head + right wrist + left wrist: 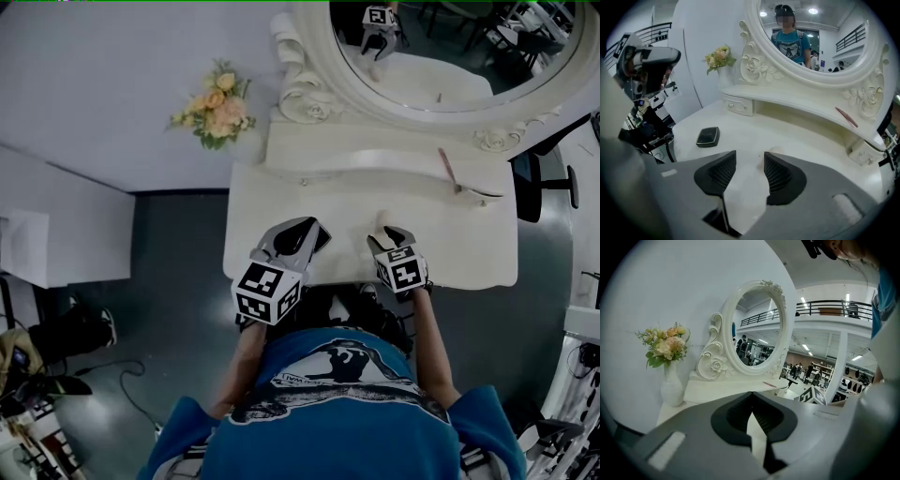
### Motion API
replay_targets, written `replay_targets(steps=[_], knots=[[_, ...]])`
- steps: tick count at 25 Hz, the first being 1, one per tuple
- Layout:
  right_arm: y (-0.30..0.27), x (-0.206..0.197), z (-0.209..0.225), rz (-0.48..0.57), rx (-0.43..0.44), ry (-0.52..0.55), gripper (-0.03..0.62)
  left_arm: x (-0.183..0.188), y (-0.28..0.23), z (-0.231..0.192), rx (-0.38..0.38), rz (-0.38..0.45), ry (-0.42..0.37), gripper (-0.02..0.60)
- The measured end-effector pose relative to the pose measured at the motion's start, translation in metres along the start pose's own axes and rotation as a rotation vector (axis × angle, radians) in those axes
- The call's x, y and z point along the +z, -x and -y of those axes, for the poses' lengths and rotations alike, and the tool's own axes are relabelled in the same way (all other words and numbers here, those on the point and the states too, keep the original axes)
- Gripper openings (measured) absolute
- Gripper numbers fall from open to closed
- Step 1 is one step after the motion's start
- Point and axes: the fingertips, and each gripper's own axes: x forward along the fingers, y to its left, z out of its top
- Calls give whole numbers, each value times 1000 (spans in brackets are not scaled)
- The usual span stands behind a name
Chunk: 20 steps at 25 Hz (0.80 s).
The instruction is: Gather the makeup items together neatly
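The flat dark rounded-square compact sits mid-left, left of the right gripper with its empty, parted jaws (the left gripper is closed on nothing).

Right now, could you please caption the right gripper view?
Open right tongs over a white dresser, black compact to their left, mirror behind.

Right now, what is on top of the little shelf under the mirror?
A thin reddish stick lies on the shelf, near its right end. The mirror frame covers the shelf's back edge, so I cannot see there.
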Motion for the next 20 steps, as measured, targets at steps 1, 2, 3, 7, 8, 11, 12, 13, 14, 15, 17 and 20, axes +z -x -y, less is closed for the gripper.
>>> replay_targets(steps=[1,2,3,7,8,11,12,13,14,15,17,20], knots=[[-2,5,-8,6,21,13,193,0,2,-2,4,2,2,14],[-5,9,-16,10,42,28,197,-1,4,-5,8,4,4,14],[-8,12,-24,12,63,45,201,-1,6,-7,12,6,6,14],[-27,23,-61,6,148,126,229,-1,15,-16,32,17,13,14],[-32,25,-70,0,169,145,237,-1,17,-19,38,20,15,14],[-47,26,-97,-32,231,196,270,-1,26,-30,65,27,22,14],[-51,26,-105,-44,253,211,278,-2,29,-33,75,29,25,14],[-55,26,-112,-56,272,224,292,-2,32,-36,86,31,27,14],[-61,24,-118,-67,287,235,307,-2,36,-39,95,33,30,14],[-66,23,-123,-78,299,247,319,-2,38,-42,104,34,32,14],[-75,18,-131,-105,312,272,339,-3,44,-48,120,36,37,14],[-84,13,-137,-139,295,315,348,-6,53,-57,149,36,49,14]])
